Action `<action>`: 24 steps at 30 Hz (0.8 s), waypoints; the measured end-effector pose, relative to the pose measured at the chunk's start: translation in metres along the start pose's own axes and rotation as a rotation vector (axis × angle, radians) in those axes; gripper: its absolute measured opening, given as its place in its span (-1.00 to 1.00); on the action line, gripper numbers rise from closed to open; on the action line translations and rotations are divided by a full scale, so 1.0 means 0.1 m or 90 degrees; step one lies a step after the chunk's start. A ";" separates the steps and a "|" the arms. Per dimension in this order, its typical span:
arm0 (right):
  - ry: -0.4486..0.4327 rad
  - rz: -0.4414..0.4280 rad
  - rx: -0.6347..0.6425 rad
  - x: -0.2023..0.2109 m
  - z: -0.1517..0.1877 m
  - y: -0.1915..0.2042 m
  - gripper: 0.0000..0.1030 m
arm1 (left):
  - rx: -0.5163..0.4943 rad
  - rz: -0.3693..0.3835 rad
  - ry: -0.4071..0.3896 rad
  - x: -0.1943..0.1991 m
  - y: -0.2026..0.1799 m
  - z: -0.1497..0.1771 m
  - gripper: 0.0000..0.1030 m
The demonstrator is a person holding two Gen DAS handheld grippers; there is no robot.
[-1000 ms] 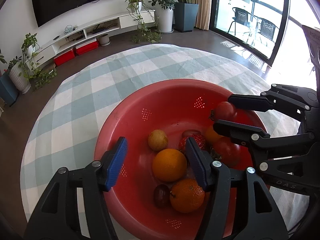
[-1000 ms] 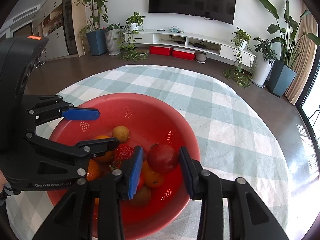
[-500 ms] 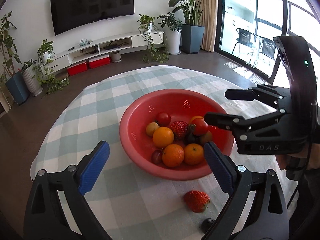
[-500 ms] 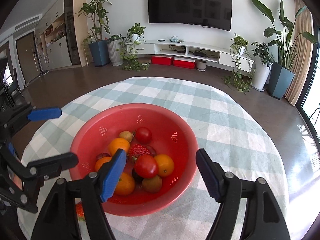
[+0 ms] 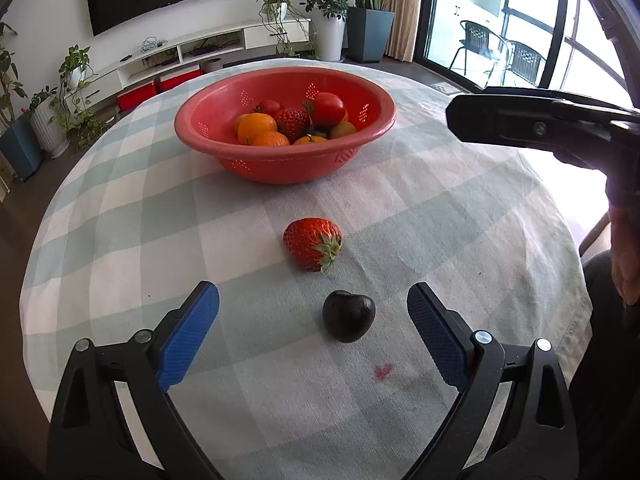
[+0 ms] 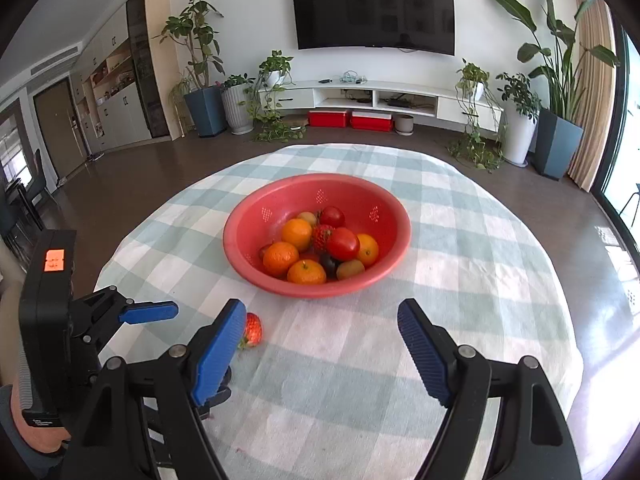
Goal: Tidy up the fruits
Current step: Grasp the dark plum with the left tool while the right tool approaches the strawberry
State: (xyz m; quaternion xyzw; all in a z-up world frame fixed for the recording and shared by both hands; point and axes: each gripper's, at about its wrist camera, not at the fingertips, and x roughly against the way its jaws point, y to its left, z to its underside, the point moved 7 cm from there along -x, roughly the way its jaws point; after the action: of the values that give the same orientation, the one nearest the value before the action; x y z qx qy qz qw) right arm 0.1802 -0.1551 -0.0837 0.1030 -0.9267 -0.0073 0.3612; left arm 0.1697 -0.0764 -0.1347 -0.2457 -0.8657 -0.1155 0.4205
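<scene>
A red colander bowl (image 5: 280, 168) (image 6: 316, 288) holds oranges (image 6: 296, 234), tomatoes (image 6: 342, 243), a strawberry and other small fruit. On the checked cloth in front of it lie a loose strawberry (image 5: 312, 246) (image 6: 253, 330) and a dark cherry (image 5: 349, 316). My left gripper (image 5: 310, 294) stands open just before these two, the cherry lying between its blue pads without touching them. My right gripper (image 6: 320, 312) hangs over bare cloth short of the bowl. Its jaws are opening and nothing is between them. One black finger (image 5: 520, 124) of the right gripper crosses the upper right of the left wrist view.
The round table (image 6: 500, 320) carries a green-and-white checked cloth whose edge runs close on the right. A small red stain (image 5: 382, 372) marks the cloth near the cherry. A person's hand (image 5: 624, 264) shows at the far right. Beyond the table are plants, a TV unit and a glass door.
Both grippers drew back from inside the bowl to the near side of the table and opened wide. The right one let go of a tomato, which now lies in the bowl.
</scene>
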 end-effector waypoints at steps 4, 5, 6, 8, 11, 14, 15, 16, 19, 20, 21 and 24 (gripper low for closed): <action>0.013 0.008 -0.038 0.06 0.21 -0.10 0.54 | 0.000 0.001 0.009 -0.06 0.02 0.04 0.46; 0.016 0.010 -0.044 0.07 0.24 -0.12 0.52 | -0.001 0.002 0.014 -0.08 0.02 0.05 0.36; 0.019 0.012 -0.049 0.06 0.26 -0.14 0.49 | -0.002 0.004 0.019 -0.11 0.02 0.06 0.31; 0.025 0.012 -0.055 0.06 0.30 -0.16 0.47 | -0.007 0.011 0.026 -0.14 0.01 0.07 0.24; 0.029 0.012 -0.053 0.04 0.33 -0.14 0.45 | -0.018 0.011 0.030 -0.18 -0.02 0.08 0.24; 0.035 0.009 -0.047 0.03 0.35 -0.10 0.42 | -0.025 0.011 0.033 -0.20 -0.04 0.10 0.24; 0.035 0.009 -0.047 0.03 0.36 -0.09 0.41 | -0.027 0.010 0.033 -0.20 -0.04 0.10 0.24; 0.035 0.008 -0.047 0.02 0.36 -0.09 0.41 | -0.028 0.011 0.033 -0.20 -0.04 0.11 0.23; 0.037 0.008 -0.048 0.01 0.36 -0.08 0.36 | -0.029 0.027 0.027 -0.19 -0.07 0.10 -0.04; 0.039 0.007 -0.048 0.00 0.36 -0.08 0.36 | -0.029 0.033 0.026 -0.19 -0.08 0.09 -0.14; 0.040 0.007 -0.048 0.00 0.37 -0.07 0.35 | -0.029 0.036 0.025 -0.19 -0.08 0.09 -0.16; 0.042 0.007 -0.046 -0.01 0.36 -0.06 0.35 | -0.021 0.044 0.023 -0.19 -0.07 0.08 -0.19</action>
State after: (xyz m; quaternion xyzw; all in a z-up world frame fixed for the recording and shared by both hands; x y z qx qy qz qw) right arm 0.1573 -0.1628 -0.1115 0.0852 -0.9141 -0.0354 0.3948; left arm 0.1702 -0.0849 -0.1545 -0.2800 -0.8472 -0.1193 0.4355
